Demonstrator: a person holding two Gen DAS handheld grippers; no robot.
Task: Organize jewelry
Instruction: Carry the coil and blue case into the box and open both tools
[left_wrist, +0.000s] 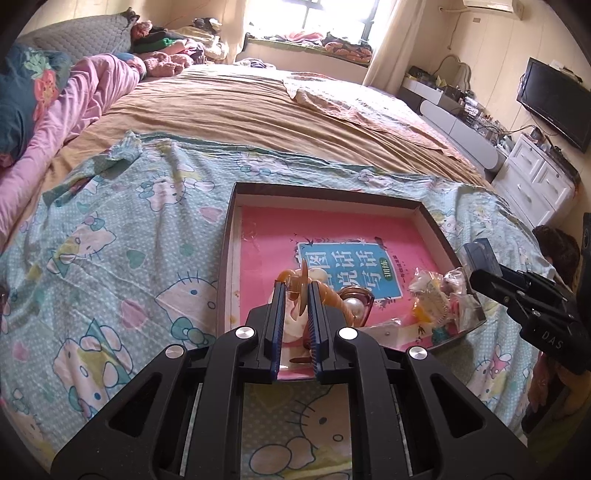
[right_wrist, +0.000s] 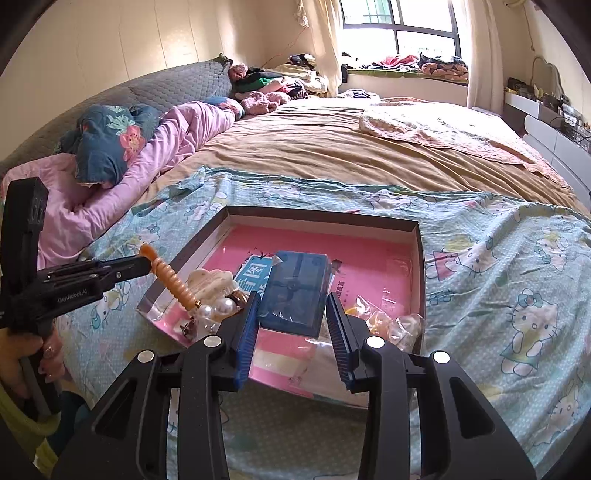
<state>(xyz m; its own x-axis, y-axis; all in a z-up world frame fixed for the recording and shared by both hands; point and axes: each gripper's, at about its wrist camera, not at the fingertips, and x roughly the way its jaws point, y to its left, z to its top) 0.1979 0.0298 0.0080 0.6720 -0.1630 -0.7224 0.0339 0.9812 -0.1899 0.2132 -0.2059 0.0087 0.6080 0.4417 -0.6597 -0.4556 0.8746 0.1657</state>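
Pinching the light, rigid orange hair clip (right_wrist: 168, 275) by its far tip over the tray's (right_wrist: 419, 258) left edge, your left gripper (left_wrist: 295, 295) risks slipping it, while your right gripper (right_wrist: 291, 317) fingers squeeze the blue box (right_wrist: 295, 291).

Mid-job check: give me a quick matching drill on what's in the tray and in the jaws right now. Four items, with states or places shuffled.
Items:
1. orange hair clip
2. blue box
3. cream claw clip
4. clear packets

States:
A. lying in the tray's near right corner
B. held in the right gripper
C. pinched by the left gripper
D. resting in the tray beside the pearls

Pairs: 1-C, 2-B, 3-D, 4-A
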